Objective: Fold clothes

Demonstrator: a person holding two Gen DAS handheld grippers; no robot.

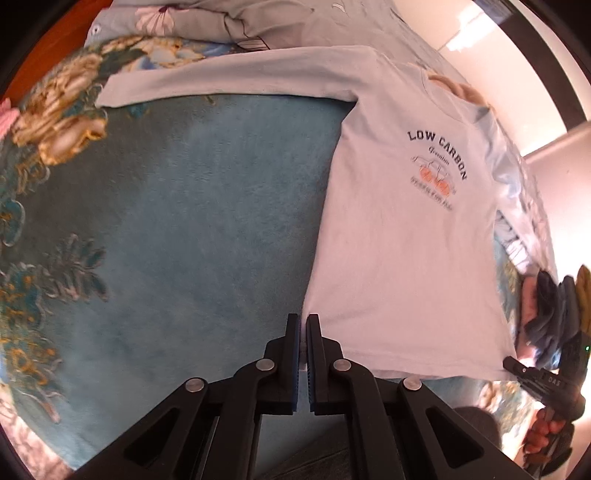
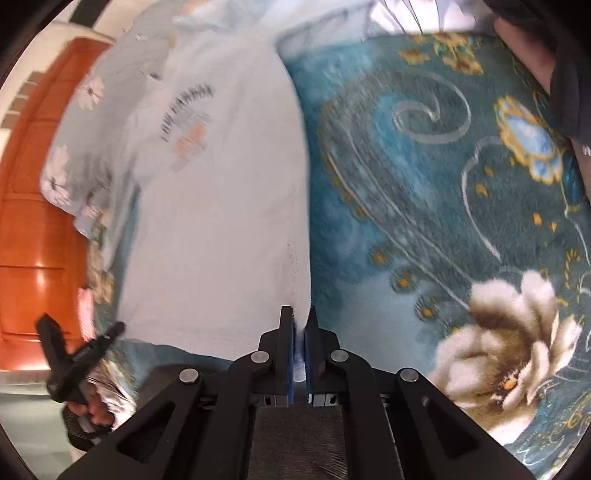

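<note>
Now, operator, no bins or baskets show; one pale blue long-sleeved shirt (image 1: 399, 236) lies flat, print side up, on a plush teal blanket (image 1: 207, 229) patterned with cream flowers and gold scrolls. You hold two tools. Your left hand-held gripper (image 1: 303, 319) has its blue-padded black jaws pinched nearly together on the shirt's bottom corner at the hem. Your right hand-held gripper (image 2: 300, 314) is likewise clamped on the opposite bottom corner, thin cloth caught between the pads. One sleeve (image 1: 221, 83) stretches straight out sideways from the shoulder. The chest print reads "LOW CARBON" in dark arched letters over two orange spots. A grey floral quilt (image 1: 236, 22) lies rumpled beyond the collar. A small pile of dark clothes (image 1: 554, 310) sits past the shirt's far edge.
</note>
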